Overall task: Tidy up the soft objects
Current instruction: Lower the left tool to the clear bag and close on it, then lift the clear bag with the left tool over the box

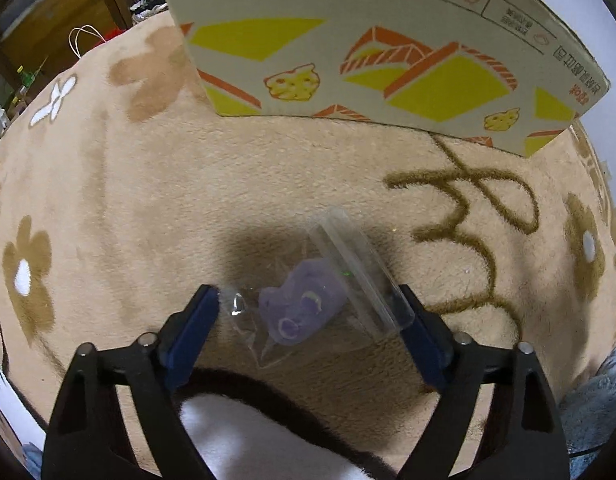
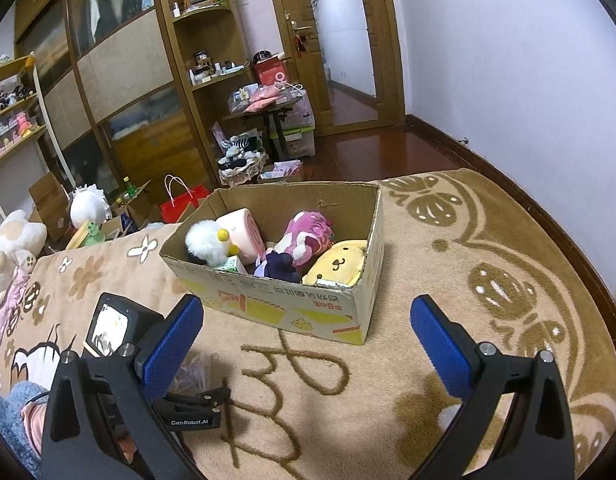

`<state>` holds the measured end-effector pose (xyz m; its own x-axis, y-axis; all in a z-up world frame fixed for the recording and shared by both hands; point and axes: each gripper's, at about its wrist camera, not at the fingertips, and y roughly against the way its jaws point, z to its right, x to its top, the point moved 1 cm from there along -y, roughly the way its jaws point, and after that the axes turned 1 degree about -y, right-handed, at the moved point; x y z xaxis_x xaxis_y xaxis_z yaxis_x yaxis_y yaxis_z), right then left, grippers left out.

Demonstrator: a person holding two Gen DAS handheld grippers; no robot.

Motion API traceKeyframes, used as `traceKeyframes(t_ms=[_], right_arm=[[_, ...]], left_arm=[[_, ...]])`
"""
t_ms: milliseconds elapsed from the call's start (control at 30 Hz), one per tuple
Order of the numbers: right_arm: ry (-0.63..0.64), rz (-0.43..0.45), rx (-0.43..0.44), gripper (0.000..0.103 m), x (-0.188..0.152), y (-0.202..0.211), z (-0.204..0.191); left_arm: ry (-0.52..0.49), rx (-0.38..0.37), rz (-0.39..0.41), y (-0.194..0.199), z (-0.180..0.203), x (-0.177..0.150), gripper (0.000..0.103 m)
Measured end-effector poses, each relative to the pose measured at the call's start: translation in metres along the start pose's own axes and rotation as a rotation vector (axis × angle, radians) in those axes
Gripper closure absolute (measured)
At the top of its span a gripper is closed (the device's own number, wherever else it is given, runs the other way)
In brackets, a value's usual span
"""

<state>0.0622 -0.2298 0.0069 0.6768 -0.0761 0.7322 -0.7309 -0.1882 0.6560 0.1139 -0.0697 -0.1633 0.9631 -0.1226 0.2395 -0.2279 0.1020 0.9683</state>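
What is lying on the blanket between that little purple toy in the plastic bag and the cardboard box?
Only bare blanket separates the bagged purple toy from the cardboard box, seen in the left wrist view.

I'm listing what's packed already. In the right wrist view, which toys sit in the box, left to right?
White duck → pink roll → dark purple toy → pink plush → yellow plush, all inside the box.

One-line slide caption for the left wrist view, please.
Open left gripper straddles a bagged purple toy on the beige rug, cardboard box ahead.
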Motion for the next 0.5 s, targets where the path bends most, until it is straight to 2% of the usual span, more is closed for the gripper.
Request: traceKeyframes(t_ms=[200, 333, 367, 500], right_arm=[[-0.002, 0.0, 0.0, 0.0, 0.0, 0.0, -0.001], [0.0, 0.001, 0.0, 0.0, 0.0, 0.0, 0.0], [0.0, 0.003, 0.0, 0.0, 0.0, 0.001, 0.0], [0.001, 0.003, 0.0, 0.0, 0.0, 0.001, -0.001]], left_arm=[[-0.021, 0.016, 0.018, 0.007, 0.0, -0.006, 0.02], [-0.049, 0.029, 0.056, 0.022, 0.006, -0.011, 0.032], [-0.052, 0.022, 0.063, 0.025, 0.007, -0.011, 0.045], [-0.075, 0.033, 0.089, 0.034, 0.01, -0.014, 0.053]])
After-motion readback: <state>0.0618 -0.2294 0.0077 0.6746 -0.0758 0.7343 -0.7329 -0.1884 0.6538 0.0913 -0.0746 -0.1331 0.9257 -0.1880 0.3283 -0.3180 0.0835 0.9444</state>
